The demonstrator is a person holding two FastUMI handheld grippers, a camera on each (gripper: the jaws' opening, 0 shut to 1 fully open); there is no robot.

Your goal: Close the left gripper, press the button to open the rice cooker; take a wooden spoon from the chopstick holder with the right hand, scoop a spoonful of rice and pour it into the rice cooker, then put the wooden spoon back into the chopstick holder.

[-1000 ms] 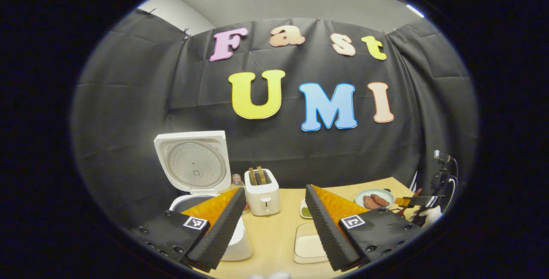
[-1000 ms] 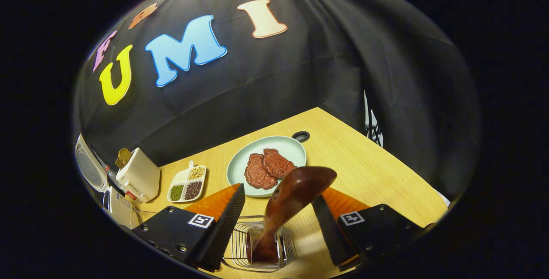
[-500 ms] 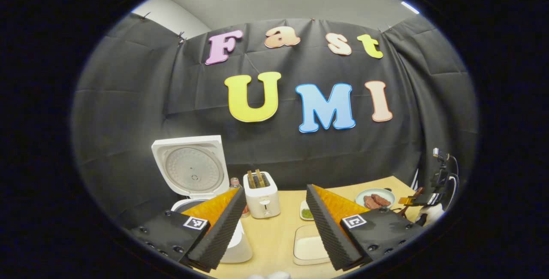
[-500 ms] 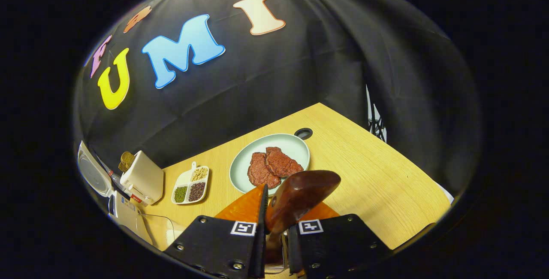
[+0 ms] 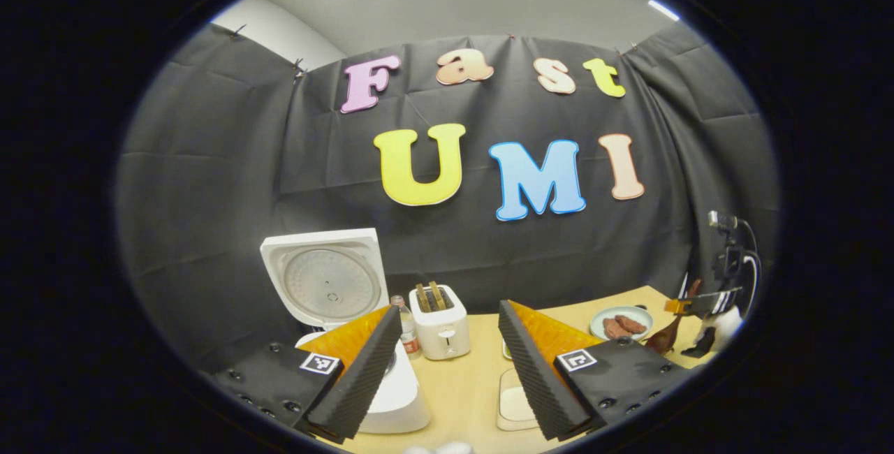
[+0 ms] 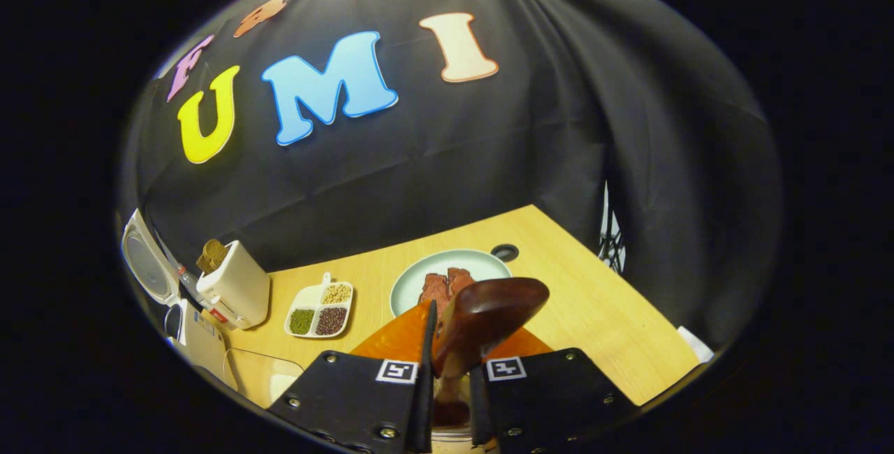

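Observation:
In the right gripper view my right gripper (image 6: 450,370) is shut on the dark wooden spoon (image 6: 489,307). Its bowl sticks up above the fingers and its handle runs down between them. The left gripper (image 5: 449,311) is open, with nothing between its fingers. The white rice cooker (image 5: 398,398) stands at the left with its lid (image 5: 325,283) raised; it also shows at the left edge, rice cooker (image 6: 199,339). A clear tray of rice (image 5: 517,401) lies beside it, rice tray (image 6: 262,377). Far right, the other gripper (image 5: 698,304) holds the spoon (image 5: 667,335).
A white toaster (image 5: 440,314) with bread stands behind the cooker, a small bottle (image 5: 404,328) beside it. A divided dish of beans (image 6: 318,311) and a pale plate with meat (image 6: 482,262) lie on the wooden table (image 6: 601,307). The table's right edge is close.
The right gripper closed on the spoon a second ago and has since risen a little with it. The left gripper stayed open and drifted back slightly from the cooker.

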